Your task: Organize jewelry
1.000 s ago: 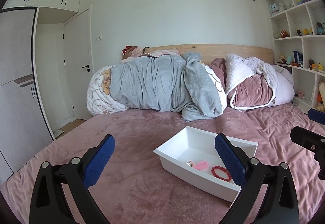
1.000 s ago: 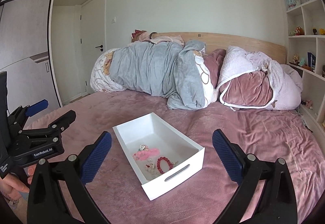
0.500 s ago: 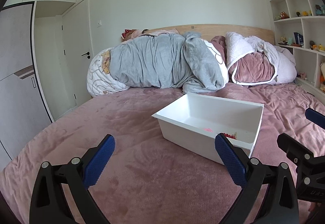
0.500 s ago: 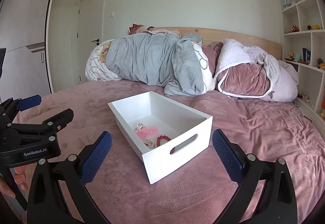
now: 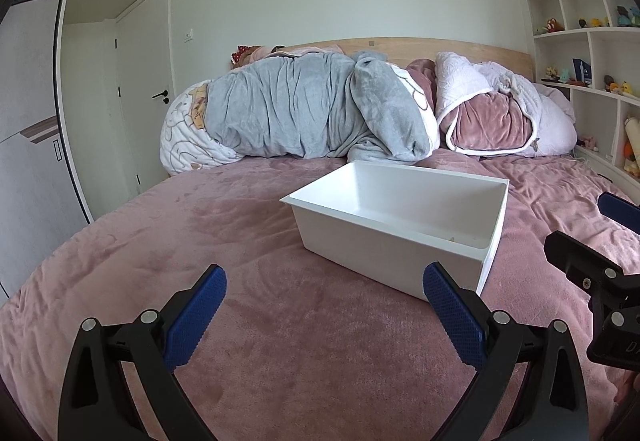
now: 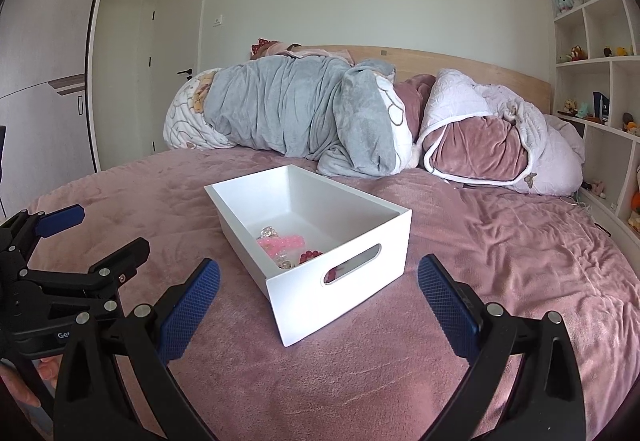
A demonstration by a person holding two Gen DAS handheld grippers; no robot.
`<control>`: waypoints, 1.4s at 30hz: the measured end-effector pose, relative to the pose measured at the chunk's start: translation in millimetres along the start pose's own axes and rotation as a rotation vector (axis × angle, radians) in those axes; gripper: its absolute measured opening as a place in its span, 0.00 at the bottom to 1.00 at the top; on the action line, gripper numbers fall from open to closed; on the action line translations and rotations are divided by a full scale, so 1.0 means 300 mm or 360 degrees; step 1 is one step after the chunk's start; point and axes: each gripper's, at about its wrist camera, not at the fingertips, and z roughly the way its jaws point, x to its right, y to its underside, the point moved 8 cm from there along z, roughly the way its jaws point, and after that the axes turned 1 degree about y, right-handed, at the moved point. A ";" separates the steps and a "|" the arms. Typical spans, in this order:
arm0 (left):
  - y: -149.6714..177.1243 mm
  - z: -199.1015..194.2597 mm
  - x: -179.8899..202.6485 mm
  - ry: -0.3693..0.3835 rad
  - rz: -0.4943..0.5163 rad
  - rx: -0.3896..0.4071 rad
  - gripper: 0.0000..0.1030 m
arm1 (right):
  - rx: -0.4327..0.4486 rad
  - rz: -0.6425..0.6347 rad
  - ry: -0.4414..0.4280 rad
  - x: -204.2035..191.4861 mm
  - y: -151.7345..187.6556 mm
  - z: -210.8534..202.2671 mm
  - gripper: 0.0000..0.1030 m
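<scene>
A white box (image 6: 352, 241) with a slot handle stands on the pink bedspread; it also shows in the left wrist view (image 5: 384, 237). Inside it lie a pink bead bracelet (image 6: 280, 242), a red bead bracelet (image 6: 310, 255) and small clear pieces (image 6: 269, 231). From the left wrist view the box wall hides the jewelry. My left gripper (image 5: 324, 317) is open and empty, low over the bedspread in front of the box. My right gripper (image 6: 320, 301) is open and empty, just in front of the box's handle end.
Rolled grey and pink quilts (image 6: 304, 121) lie along the wooden headboard. White shelves (image 6: 600, 41) with small toys stand at the right. A wardrobe (image 6: 44, 81) and a door (image 6: 176, 73) are at the left. The bedspread (image 6: 500, 241) surrounds the box.
Both grippers have dropped lower toward the bedspread, so the box now looks nearer and is seen more from the side. Both stayed open and empty.
</scene>
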 end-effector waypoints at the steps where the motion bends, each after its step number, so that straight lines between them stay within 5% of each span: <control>1: 0.001 -0.004 -0.002 0.0000 -0.0004 0.0002 0.97 | 0.0004 0.0000 0.0008 0.004 -0.002 -0.002 0.95; 42: 0.022 -0.009 -0.028 -0.0011 -0.0046 -0.0041 0.97 | -0.0019 -0.0026 0.0015 0.005 0.005 -0.007 0.95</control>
